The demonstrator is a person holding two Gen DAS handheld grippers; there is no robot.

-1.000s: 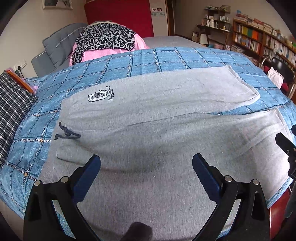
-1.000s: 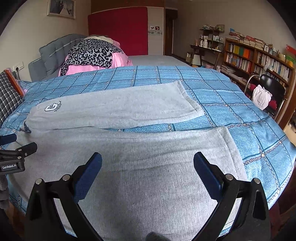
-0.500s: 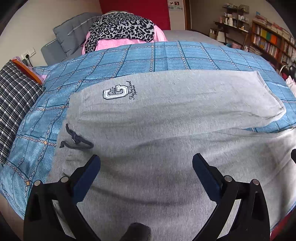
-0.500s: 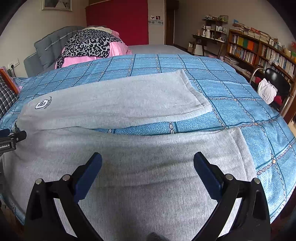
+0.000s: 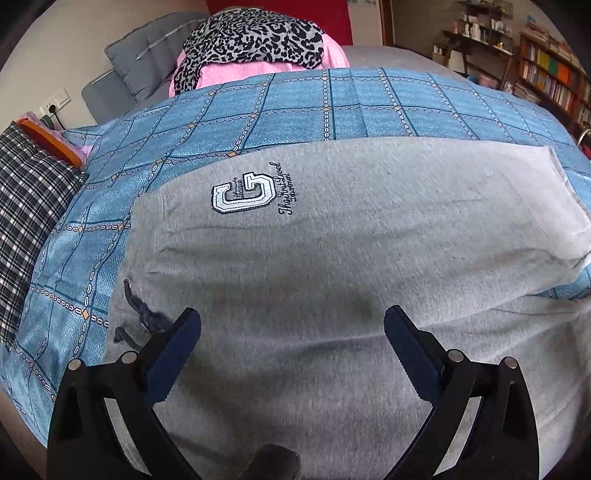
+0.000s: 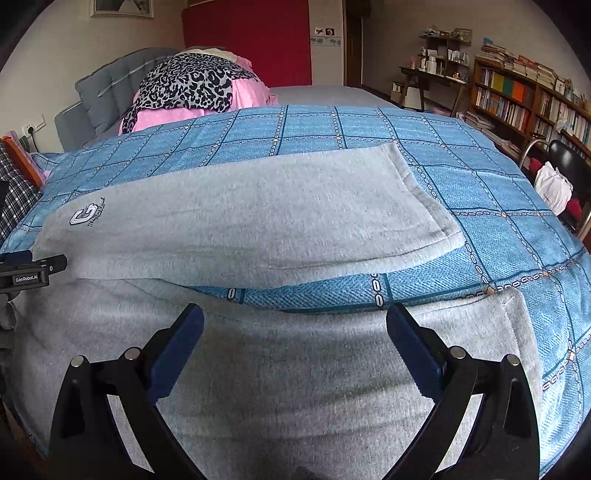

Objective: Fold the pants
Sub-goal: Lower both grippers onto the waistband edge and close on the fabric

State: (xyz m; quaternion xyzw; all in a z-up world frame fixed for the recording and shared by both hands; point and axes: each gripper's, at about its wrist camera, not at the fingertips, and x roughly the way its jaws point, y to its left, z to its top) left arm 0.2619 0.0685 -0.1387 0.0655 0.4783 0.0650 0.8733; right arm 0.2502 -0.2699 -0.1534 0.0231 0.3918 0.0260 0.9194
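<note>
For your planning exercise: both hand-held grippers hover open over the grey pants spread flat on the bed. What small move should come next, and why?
Probably lower the left hand-held gripper and right hand-held gripper onto the near leg's edge and pinch it: the grey pants lie unfolded, legs apart, nothing gripped.

A lived-in home bedroom. A bed (image 6: 480, 177) under a blue checked cover fills it, with a grey padded headboard (image 6: 107, 88) (clothes piled against it). Crowded bookshelves (image 6: 517, 99) line the far wall.

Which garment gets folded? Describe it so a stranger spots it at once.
Start at the bed's blue checked cover. The grey pants lie flat across it, both legs spread apart. Unlike the leopard-print cloth and pink bedding heaped behind, they carry a white letter patch and a dark drawstring.
</note>
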